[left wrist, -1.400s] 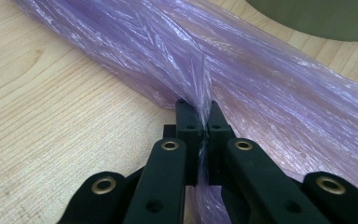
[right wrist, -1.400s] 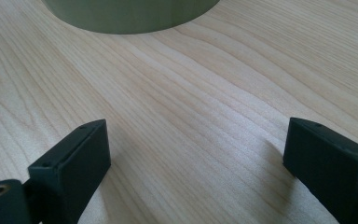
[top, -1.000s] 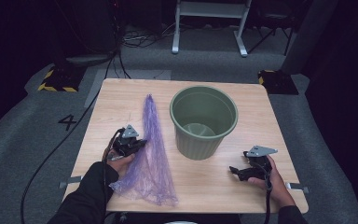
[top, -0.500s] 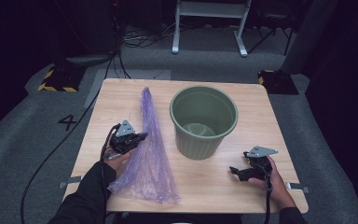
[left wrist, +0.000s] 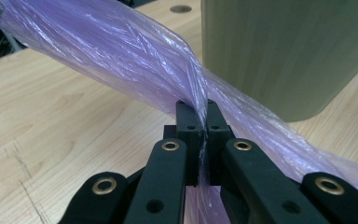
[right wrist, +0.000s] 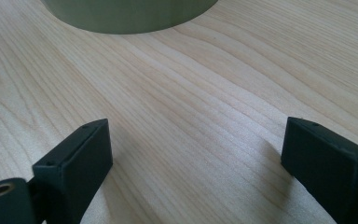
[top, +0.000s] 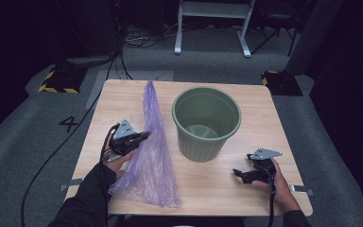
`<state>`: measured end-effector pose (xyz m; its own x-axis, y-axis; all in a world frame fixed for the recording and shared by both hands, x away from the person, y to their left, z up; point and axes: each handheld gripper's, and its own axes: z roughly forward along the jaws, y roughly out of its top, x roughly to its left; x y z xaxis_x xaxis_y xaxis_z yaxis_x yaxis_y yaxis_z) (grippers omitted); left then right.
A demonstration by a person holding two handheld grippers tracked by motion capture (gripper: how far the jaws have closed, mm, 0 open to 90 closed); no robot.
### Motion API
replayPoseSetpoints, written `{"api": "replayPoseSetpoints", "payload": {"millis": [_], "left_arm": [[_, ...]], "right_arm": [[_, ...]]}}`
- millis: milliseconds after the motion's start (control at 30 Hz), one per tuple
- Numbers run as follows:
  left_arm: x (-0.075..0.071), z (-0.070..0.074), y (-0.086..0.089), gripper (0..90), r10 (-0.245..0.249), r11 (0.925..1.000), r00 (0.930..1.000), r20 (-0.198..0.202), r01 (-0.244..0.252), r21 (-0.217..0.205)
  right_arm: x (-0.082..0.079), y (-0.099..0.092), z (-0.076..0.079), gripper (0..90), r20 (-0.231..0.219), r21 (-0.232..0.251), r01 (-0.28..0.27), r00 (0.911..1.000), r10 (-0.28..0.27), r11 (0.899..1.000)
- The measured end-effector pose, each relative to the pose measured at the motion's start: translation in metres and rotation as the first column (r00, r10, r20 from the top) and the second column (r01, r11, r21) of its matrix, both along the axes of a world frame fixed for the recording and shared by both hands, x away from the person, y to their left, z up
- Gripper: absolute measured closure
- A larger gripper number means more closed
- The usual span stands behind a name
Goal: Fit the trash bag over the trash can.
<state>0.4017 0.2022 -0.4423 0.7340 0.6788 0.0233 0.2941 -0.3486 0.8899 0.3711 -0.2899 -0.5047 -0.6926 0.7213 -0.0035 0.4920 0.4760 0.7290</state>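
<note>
**Desk:** What's the shot?

**Operator:** Mid-lift. My left tool [top: 143, 135] is clamped on a pinch of the purple plastic bag [top: 150, 156], jaws pressed together with the film bunched between them, as the left gripper view makes plain. The bag runs in a long strip down the counter [top: 274, 123], narrow at the far end, fanned out near my edge, just left of the green bin [top: 206, 123].

**Desk:** And the other hand?

**Operator:** My right tool [top: 237, 173] sits low over bare wood, to the near right of the bin, jaws well apart, nothing between them.

**Desk:** The step, as you read it?

**Operator:** I'd call it picking up the liner to dress the bin. Next I'd judge the move calls for raising the film clear and bringing the right tool across to find the bag's mouth. Which end is the mouth I can't tell from here; the wide near end seems likeliest.

**Desk:** Room to work?

**Operator:** The bag's wide end lies close to the counter's near edge, so a careless drag could spill it over. The bin's wall stands just beside my left tool. Open wood lies left of the bag and around the right tool.
</note>
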Motion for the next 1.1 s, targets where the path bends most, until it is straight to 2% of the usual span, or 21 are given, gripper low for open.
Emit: {"api": "replayPoseSetpoints", "payload": {"millis": [200,767,1100], "left_arm": [[-0.002,0.010,0.003,88.7,-0.001,0.9996,0.9997,0.025,0.001,-0.028],[-0.011,0.030,0.002,88.7,-0.015,0.9980,0.9957,0.091,0.021,-0.060],[-0.013,0.041,0.004,88.8,-0.027,0.9942,0.9933,0.112,0.039,-0.101]], "right_arm": [[0.000,0.000,0.000,8.6,0.000,0.000,0.000,1.0000,0.000,1.000],[0.000,0.000,0.000,8.6,0.000,0.000,0.000,1.0000,0.000,1.000],[0.000,0.000,0.000,8.6,0.001,0.000,0.001,1.0000,-0.001,1.000]]}}
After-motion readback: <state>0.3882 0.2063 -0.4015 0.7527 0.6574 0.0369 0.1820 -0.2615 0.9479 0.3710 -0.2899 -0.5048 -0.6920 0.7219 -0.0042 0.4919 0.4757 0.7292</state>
